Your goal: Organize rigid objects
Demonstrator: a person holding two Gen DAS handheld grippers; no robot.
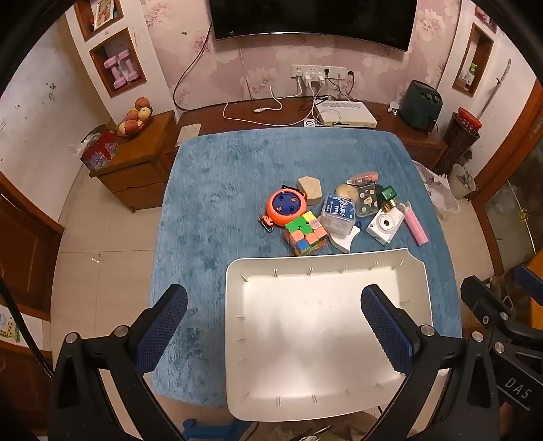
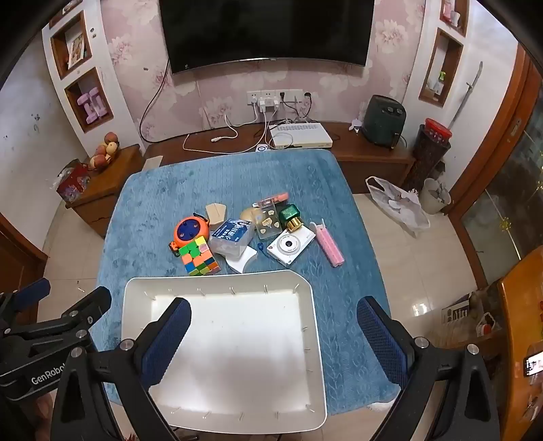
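tray (image 1: pixel 237 339) sits at the near edge of the blue cloth (image 1: pixel 210 190), white, nothing in it that i can see. left gripper (image 1: pixel 274 327) hangs above its left side, fingers spread wide, holding nothing; one pad over the cloth, the other over the tray floor. right gripper (image 2: pixel 273 341) same story, fingers wide apart and not gripping, one pad over the tray, the other over the cloth to its right. all the task items are in one cluster just beyond the tray's far rim: rubik's cube (image 2: pixel 198 256) closest, touching the orange round toy (image 2: pixel 190 231) behind it; beige block (image 2: pixel 216 212) further back. clear plastic box (image 2: pixel 232 237) with a blue label sits in the middle, a white curved piece (image 2: pixel 242 261) just in front of it, near the rim. white toy camera (image 2: pixel 290 247) to the right, green bottle with gold cap (image 2: pixel 291 217) behind it, pink stick (image 2: pixel 328 246) lying furthest right. small clear case (image 2: pixel 268 220) between box and bottle. tv (image 2: pixel 268 30) on the wall behind.
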